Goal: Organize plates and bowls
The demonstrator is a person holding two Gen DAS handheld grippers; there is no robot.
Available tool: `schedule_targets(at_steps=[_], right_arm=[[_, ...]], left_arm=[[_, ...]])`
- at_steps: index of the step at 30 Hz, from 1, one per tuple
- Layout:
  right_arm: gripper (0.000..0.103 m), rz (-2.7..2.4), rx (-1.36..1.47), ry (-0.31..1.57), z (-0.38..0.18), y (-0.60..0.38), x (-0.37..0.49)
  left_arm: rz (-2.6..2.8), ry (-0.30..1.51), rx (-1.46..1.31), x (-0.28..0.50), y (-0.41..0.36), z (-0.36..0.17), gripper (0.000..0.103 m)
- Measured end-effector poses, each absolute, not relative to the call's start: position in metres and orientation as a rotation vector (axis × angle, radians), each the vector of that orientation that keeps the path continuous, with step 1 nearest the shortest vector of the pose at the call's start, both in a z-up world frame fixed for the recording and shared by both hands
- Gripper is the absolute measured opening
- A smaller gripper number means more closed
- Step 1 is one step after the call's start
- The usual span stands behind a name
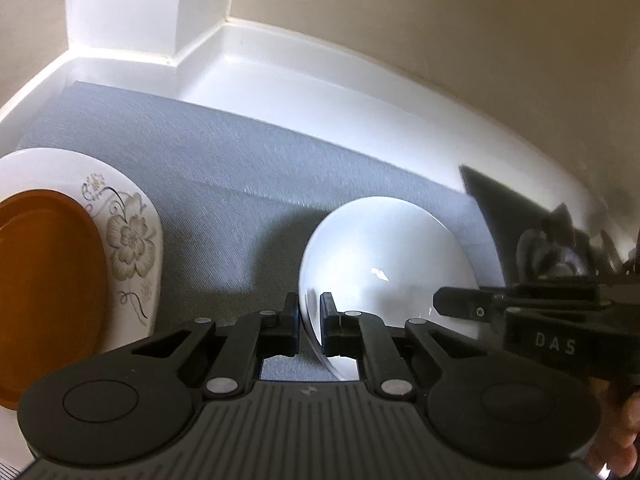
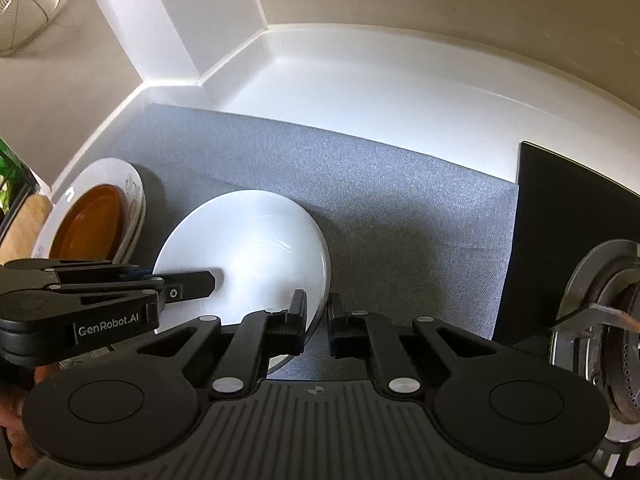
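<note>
A plain white bowl [image 1: 384, 260] [image 2: 248, 248] is held over the grey mat [image 1: 224, 176] [image 2: 360, 200]. My left gripper [image 1: 310, 320] is shut on its left rim; it also shows in the right wrist view [image 2: 192, 284]. My right gripper [image 2: 318, 320] is shut on the bowl's right rim; it also shows in the left wrist view [image 1: 460, 304]. An orange plate [image 1: 44, 288] [image 2: 88, 224] lies on a white flowered plate [image 1: 128, 236] [image 2: 132, 188] at the left.
The mat lies on a white counter [image 2: 360, 92] in a wall corner. A black hob [image 2: 568, 240] with a gas burner [image 2: 600, 312] stands at the right. A wooden board [image 2: 24, 228] sits at the far left.
</note>
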State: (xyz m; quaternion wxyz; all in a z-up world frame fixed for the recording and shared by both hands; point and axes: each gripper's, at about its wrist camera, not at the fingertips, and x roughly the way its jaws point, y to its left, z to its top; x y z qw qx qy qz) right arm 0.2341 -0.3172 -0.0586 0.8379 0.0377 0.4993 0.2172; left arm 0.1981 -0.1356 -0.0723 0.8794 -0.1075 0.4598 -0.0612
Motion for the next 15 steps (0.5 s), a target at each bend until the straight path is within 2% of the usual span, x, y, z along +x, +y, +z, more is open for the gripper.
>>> schedule_targets(at_steps=[15], right_arm=[[0.010, 0.458, 0.150, 1.025, -0.031, -0.312, 0.226]], left_arm=[[-0.134, 0.910, -0.203, 0.182, -0.121, -0.043, 0.010]])
